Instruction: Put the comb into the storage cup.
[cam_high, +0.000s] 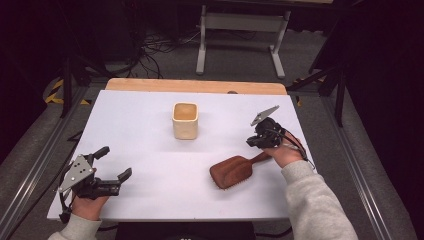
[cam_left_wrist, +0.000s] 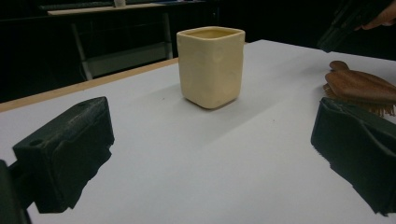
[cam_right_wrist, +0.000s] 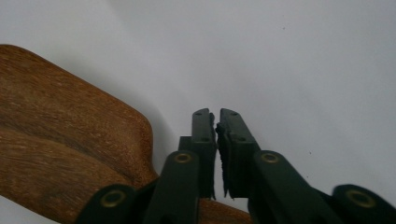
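The L gripper was held spread, idle at the near tabletop edge. The R gripper, jaws pressed together, was seen above the wooden brush handle, nothing gripped. Jaws should be opened and lowered squarely astride the handle. Farther back, a cream cup stood upright.
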